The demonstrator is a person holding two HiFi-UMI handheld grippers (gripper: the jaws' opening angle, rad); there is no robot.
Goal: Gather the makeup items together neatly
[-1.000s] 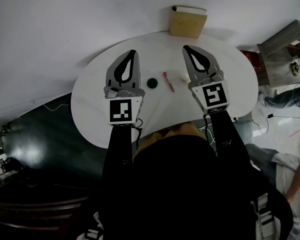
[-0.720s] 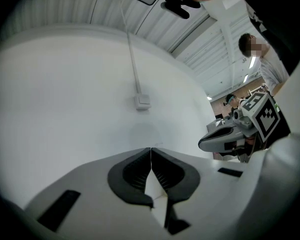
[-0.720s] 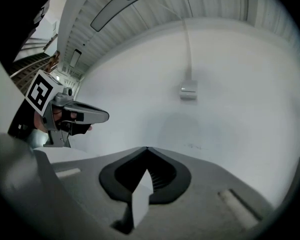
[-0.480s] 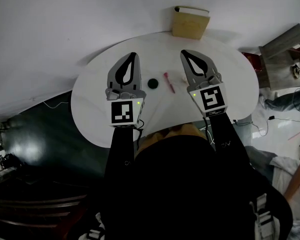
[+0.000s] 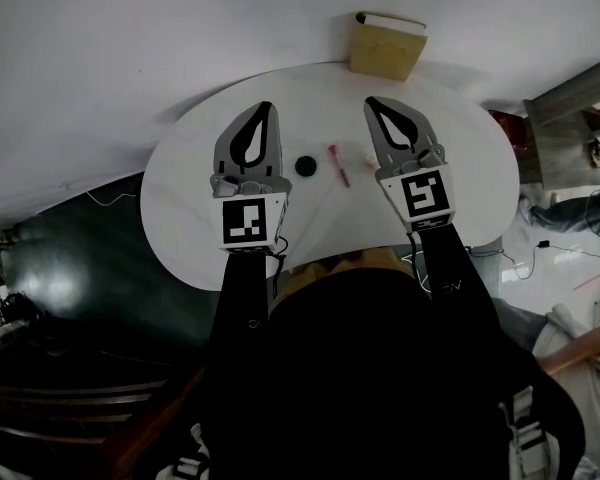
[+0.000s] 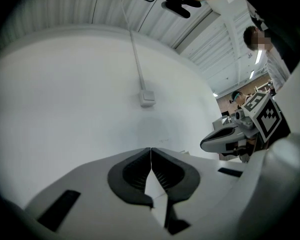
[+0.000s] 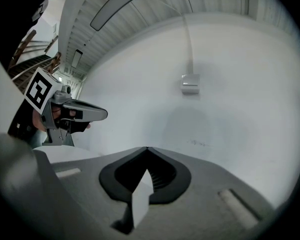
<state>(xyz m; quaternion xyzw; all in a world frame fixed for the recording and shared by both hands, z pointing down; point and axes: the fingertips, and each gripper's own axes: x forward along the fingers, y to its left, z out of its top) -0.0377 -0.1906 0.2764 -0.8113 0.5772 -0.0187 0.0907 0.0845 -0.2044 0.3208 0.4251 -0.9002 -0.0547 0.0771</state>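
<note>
Your left gripper (image 5: 263, 108) and right gripper (image 5: 373, 102) hover closed and empty.
Part the jaws, then nudge the black compact (image 5: 304, 165) rightward against the pink stick (image 5: 337, 164) and cream piece (image 5: 369, 155), all mid-tabletop (image 5: 190, 198) between your claws; push low, gently.

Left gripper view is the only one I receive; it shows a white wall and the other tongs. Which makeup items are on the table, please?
Observer: The head view shows a small black round case on the white table, seen in the gap between the left tongs and the right tongs.
Operator: Is anything near that case?
Observer: A red stick lies just to its right, apart from it.
Operator: Do the right tongs hold something?
Observer: No. The right gripper view shows them shut with nothing between them.
</note>
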